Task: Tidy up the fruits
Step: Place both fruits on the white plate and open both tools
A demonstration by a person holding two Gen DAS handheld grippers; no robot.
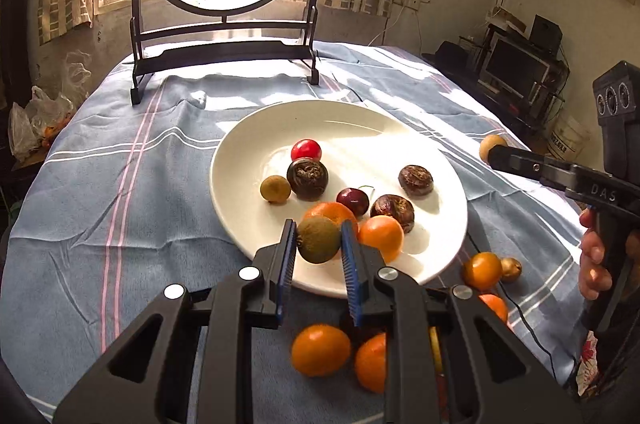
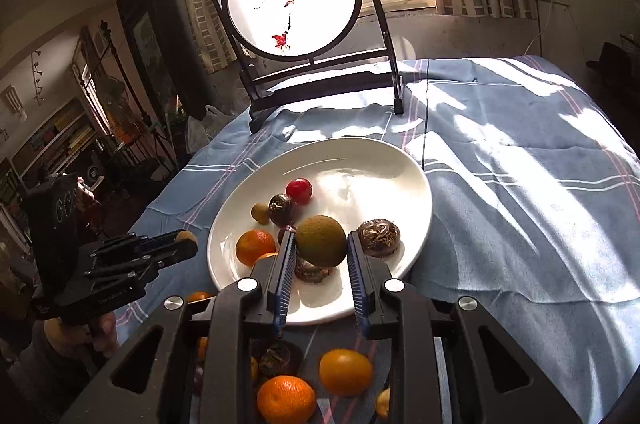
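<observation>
Each of the two black hand-held grippers is closed on a small round fruit above a wide white ceramic plate (image 1: 240,160) that rests on a blue striped tablecloth (image 1: 100,184). The left gripper (image 1: 319,238) clamps a greenish-brown round fruit (image 1: 319,239) between its blue ribbed pads, over the plate's near rim. The right gripper (image 2: 321,239) has its jaws pressed shut on a similar olive-brown round fruit (image 2: 321,239), over the middle of the plate; in the left wrist view this fruit shows as a pale tan ball at the far right, beyond the plate's edge. On the plate lie a glossy red cherry tomato (image 1: 306,150), a small tan longan (image 1: 275,188), a dark red cherry (image 1: 353,201), three wrinkled dark brown fruits (image 1: 307,179) and two orange mandarins (image 1: 382,236). More orange mandarins (image 1: 320,349) sit on the cloth near the plate's near edge. A round painted screen in a dark wooden stand (image 1: 224,64) stands at the table's far side.
</observation>
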